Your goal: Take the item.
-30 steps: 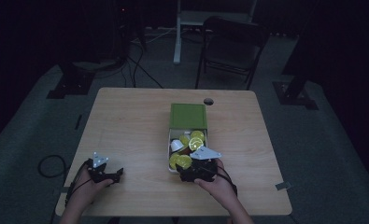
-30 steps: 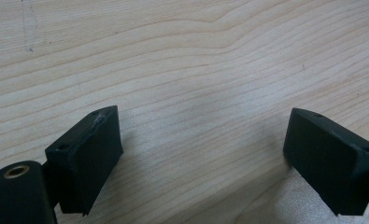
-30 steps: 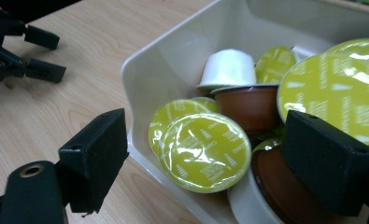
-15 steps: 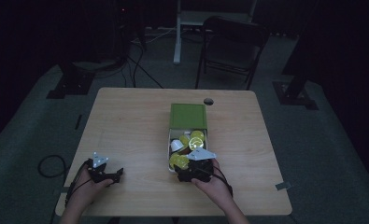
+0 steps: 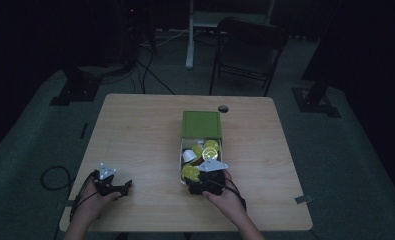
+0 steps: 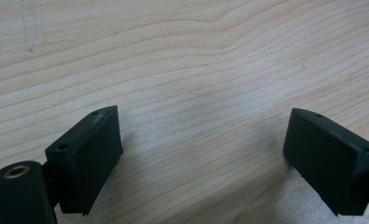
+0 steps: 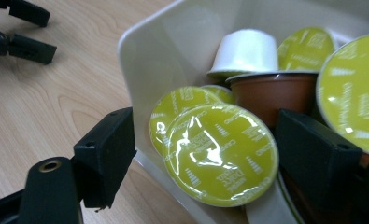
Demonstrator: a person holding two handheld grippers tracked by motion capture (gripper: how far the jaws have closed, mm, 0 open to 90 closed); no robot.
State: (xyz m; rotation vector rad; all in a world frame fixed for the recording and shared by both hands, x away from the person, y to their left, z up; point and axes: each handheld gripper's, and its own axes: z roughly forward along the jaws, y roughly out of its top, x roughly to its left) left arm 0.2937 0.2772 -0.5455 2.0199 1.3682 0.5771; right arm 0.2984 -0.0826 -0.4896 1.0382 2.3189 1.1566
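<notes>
1. High view: over the last second the right gripper (image 5: 199, 176) had edged a little forward at the near end of the open white box (image 5: 182, 150), whose green lid (image 5: 201, 124) stood folded back toward the tabletop's far edge. The left gripper (image 5: 120, 187) had stayed parked near the tabletop's near left corner.

2. Left gripper view: its jaws were spread wide over bare wooden table (image 6: 182, 70), holding nothing.

3. Right gripper view: its jaws were apart, one outside the box's near wall, the other inside, bracketing a yellow-green foil-topped coffee capsule (image 7: 219, 154) leaning at the near corner. A white capsule (image 7: 245, 49) lay behind. Likely a pick was about to begin; the straddled wall might block closing.
</notes>
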